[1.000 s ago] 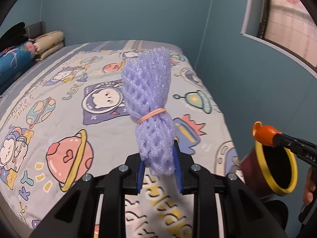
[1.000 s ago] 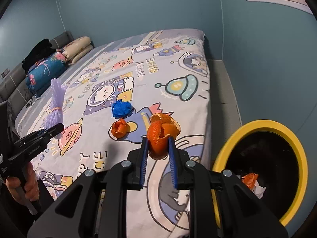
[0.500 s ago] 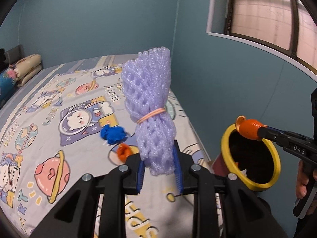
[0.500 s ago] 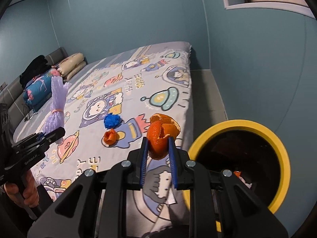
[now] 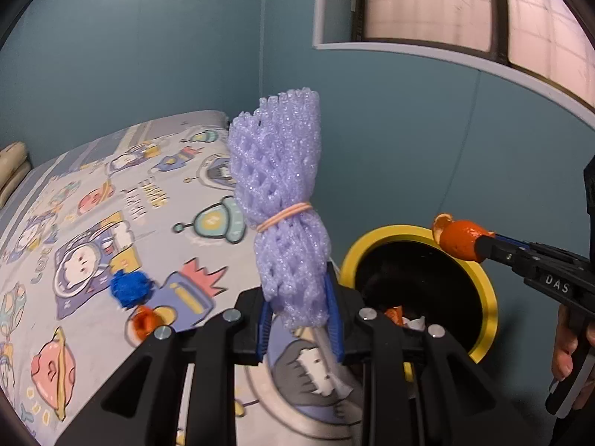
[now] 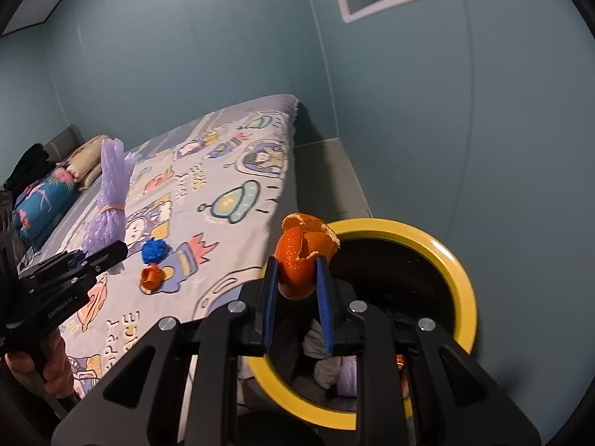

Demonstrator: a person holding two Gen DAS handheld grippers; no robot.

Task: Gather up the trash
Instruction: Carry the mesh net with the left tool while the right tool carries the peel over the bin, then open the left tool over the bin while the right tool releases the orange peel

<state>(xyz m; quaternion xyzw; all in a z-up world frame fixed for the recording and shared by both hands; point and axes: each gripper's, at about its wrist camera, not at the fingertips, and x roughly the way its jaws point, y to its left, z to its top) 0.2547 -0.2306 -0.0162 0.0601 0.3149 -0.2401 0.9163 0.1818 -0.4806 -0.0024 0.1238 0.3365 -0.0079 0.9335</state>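
My left gripper point(image 5: 297, 316) is shut on a purple foam net bundle point(image 5: 286, 204) tied with a rubber band; it stands upright over the bed's edge, just left of the yellow-rimmed bin point(image 5: 487, 304). My right gripper point(image 6: 296, 297) is shut on an orange peel point(image 6: 303, 256), held over the near rim of the bin point(image 6: 461, 278). In the left wrist view the peel point(image 5: 459, 239) hangs above the bin's right side. A blue crumpled scrap point(image 5: 130, 290) and another orange peel piece point(image 5: 143, 325) lie on the bed. The bin holds some trash.
The bed point(image 6: 230, 171) with a cartoon space sheet fills the left; pillows point(image 6: 44, 200) lie at its far end. A teal wall point(image 6: 483, 130) and a window point(image 5: 465, 7) stand behind the bin. A narrow floor strip point(image 6: 323, 178) runs between bed and wall.
Both grippers have swung right toward the bin, keeping their loads. The bin has grown larger in both views, and the peel now hangs over its opening.
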